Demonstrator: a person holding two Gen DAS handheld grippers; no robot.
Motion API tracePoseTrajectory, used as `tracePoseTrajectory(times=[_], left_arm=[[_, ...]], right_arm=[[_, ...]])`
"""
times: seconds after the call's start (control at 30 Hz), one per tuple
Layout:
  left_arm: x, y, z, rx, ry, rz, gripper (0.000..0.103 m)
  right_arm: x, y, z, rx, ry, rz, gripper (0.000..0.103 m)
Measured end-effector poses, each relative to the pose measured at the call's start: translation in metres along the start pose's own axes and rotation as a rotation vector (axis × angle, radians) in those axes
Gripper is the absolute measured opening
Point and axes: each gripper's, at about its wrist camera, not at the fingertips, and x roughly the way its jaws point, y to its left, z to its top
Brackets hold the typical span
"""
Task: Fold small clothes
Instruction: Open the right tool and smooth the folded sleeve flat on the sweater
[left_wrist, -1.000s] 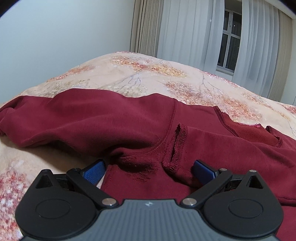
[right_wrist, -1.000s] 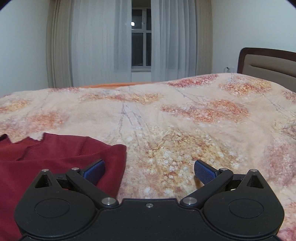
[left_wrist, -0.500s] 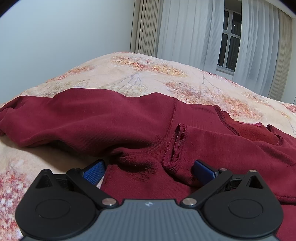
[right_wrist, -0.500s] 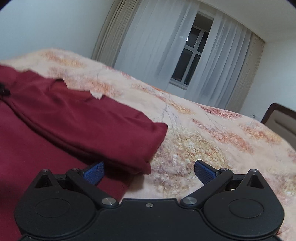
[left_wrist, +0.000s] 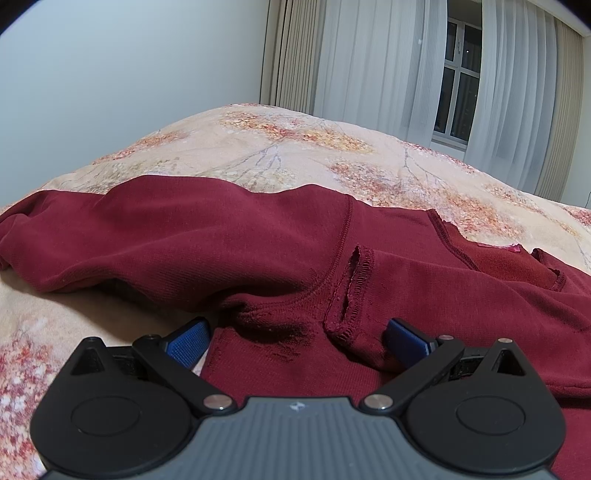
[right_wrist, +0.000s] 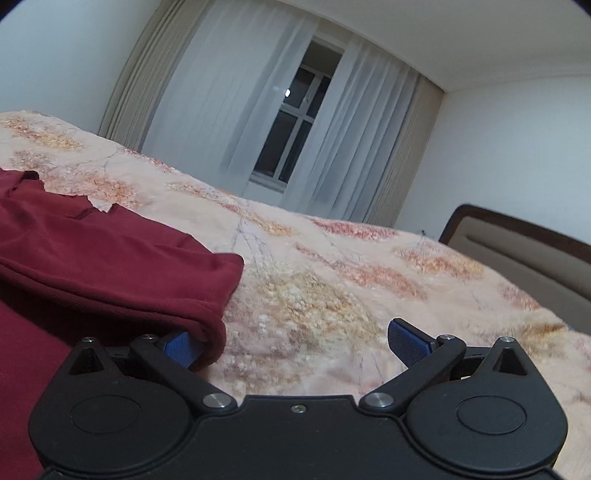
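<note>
While the dark red top (left_wrist: 258, 243) lies spread on the floral bedspread (left_wrist: 295, 147), the left gripper (left_wrist: 297, 338) sits low over its underarm seam, jaws wide apart, a fold of fabric between the blue pads (left_wrist: 188, 341) but nothing clamped; over to the right gripper (right_wrist: 295, 341), jaws also spread, left pad tucked under the sleeve cuff (right_wrist: 210, 314), right pad above bare bedspread, headboard (right_wrist: 517, 254) beyond
</note>
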Motion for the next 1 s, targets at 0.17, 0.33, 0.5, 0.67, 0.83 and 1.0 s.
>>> tracePoseTrajectory(times=[0.17,0.33,0.5,0.67,0.83,1.0], left_arm=[[0.000,0.000,0.000,-0.002,-0.002,-0.001,0.103],[0.000,0.000,-0.001,-0.001,-0.003,-0.001,0.103],[-0.009,0.006,0.008,-0.027,0.024,-0.034,0.103],[-0.041,0.031,0.021,-0.141,0.060,-0.088,0.103],[-0.075,0.074,0.022,-0.173,0.027,-0.091,0.103],[-0.090,0.139,0.016,-0.196,-0.003,0.012,0.103]], right_arm=[[0.002,0.005,-0.004,-0.021,0.049,-0.007,0.102],[0.000,0.006,-0.006,-0.020,0.076,0.015,0.102],[-0.013,-0.009,-0.006,0.057,0.156,0.108,0.102],[-0.050,-0.024,-0.007,0.125,0.137,0.212,0.102],[-0.088,-0.026,0.000,0.174,0.099,0.318,0.103],[-0.117,-0.016,0.001,0.200,0.055,0.454,0.103]])
